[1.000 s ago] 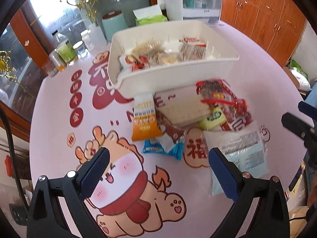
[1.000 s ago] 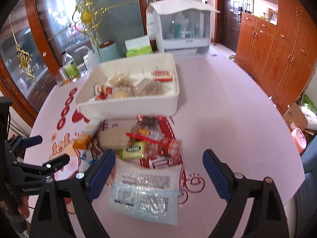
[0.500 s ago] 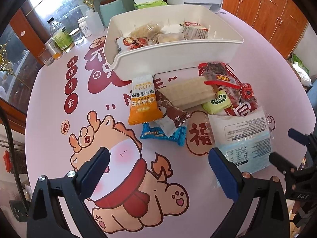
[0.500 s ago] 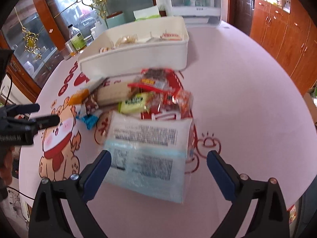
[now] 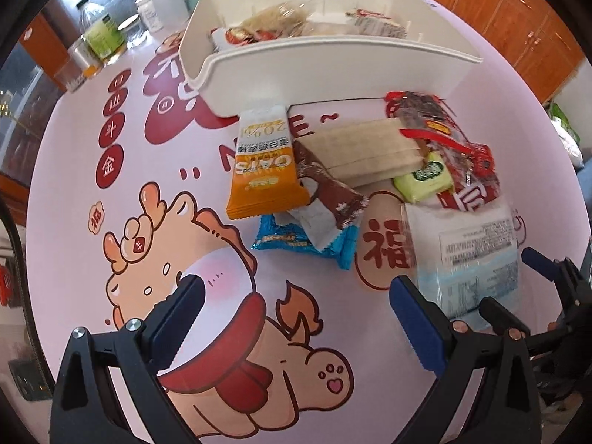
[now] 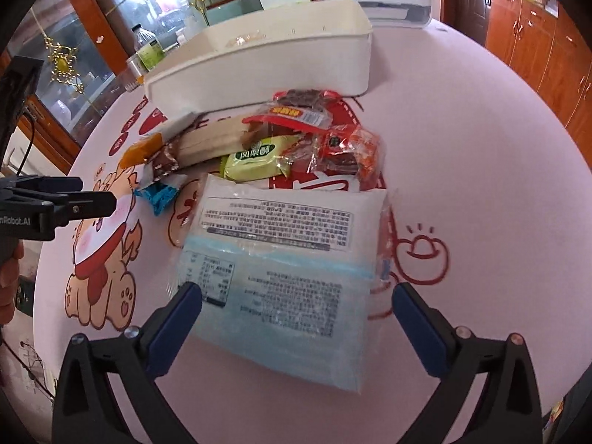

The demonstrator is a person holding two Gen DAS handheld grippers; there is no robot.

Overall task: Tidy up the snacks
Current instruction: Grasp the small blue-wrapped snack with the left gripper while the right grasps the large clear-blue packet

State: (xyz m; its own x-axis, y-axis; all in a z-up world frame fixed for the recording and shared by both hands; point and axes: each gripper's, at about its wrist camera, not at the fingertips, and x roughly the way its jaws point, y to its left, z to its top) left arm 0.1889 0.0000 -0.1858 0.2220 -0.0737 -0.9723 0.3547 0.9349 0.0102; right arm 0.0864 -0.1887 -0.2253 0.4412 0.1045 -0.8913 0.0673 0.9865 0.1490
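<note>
Right wrist: opening fingers (image 6: pixel 414 318) flank blue packet (image 6: pixel 281 266); bare tablecloth (image 6: pixel 481 166) beyond.

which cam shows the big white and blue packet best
The right wrist view: the white and blue packet lies whole between the opening jaws of the right gripper, its printed labels facing the lens. The left wrist view shows it only at the right edge, partly hidden behind the gripper fingers and other snacks.

- We've got the bin (image 5: pixel 325 70) at the back of the table (image 6: pixel 481 170), some snacks inside.
- Loose snack pile (image 6: pixel 259 140) sits right in front of it.
- Big flat packet (image 6: pixel 281 255) lies nearest us.
</note>
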